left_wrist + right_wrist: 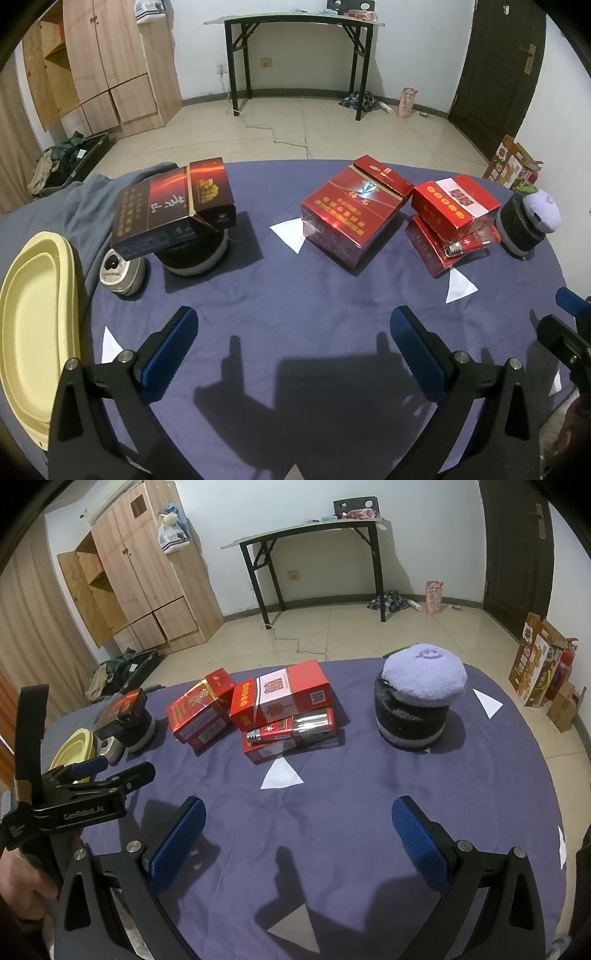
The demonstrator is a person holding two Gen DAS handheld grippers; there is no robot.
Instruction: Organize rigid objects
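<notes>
I see a table [295, 295] with a blue cloth, and my things sit along its far side. The biggest is the yellow tray [33, 314] at the left edge. Next is the dark box [173, 210], which rests tilted on a round black pad [195, 258]. In the middle is a big red box [347, 214]. To its right a red and white box [454, 203] leans on a flat red box [428, 251], and a battery [291, 727] lies on that flat one. A purple puff [423, 677] sits on a black roll [410, 720] at the far right. My left gripper [293, 332] is wide open and holds nothing. My right gripper [299, 821] is wide open too, with nothing in it. Both hang over bare cloth, well short of the boxes. I think the first pick is not yet made. I would go slow to the big red box, put one pad on each side, and squeeze it flat so it does not tip.
</notes>
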